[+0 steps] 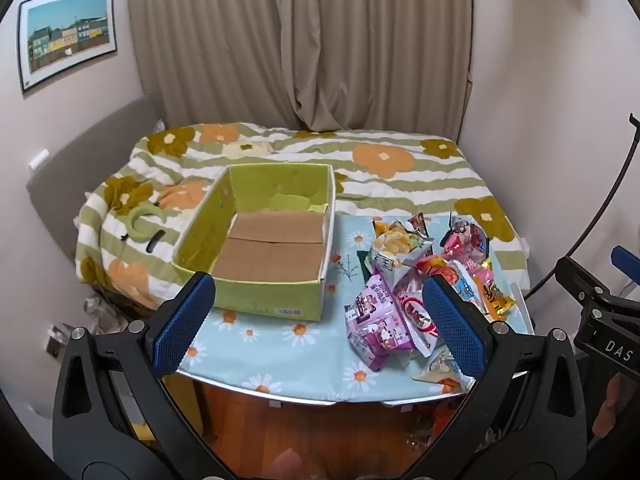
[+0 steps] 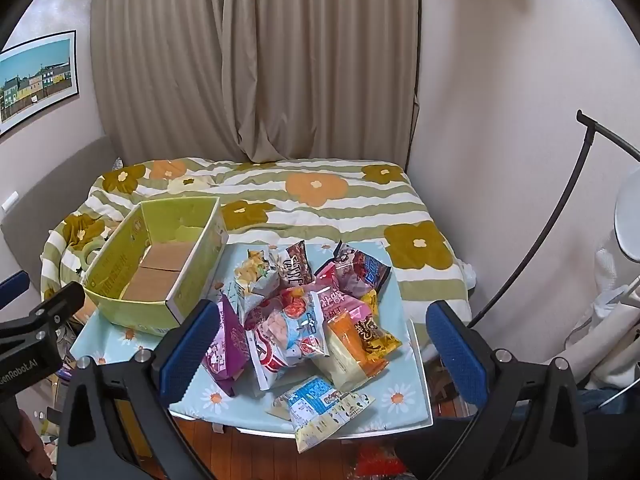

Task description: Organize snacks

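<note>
both grippers (image 1: pixel 318 320) (image 2: pixel 324 340) gape, blue pads (image 1: pixel 454 326) masking some snack packets (image 2: pixel 304 312).

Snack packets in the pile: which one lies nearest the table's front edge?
The pale yellow packet with a blue panel. It lies alone at the floral table's front edge, slightly overhanging it; the others are heaped behind.

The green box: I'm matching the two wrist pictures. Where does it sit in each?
Left wrist: the green box sits centre-left, empty, left of the snack pile.
Right wrist: the green box sits at left, behind the left finger.
Shared landmark: the beige curtain behind the bed.
</note>
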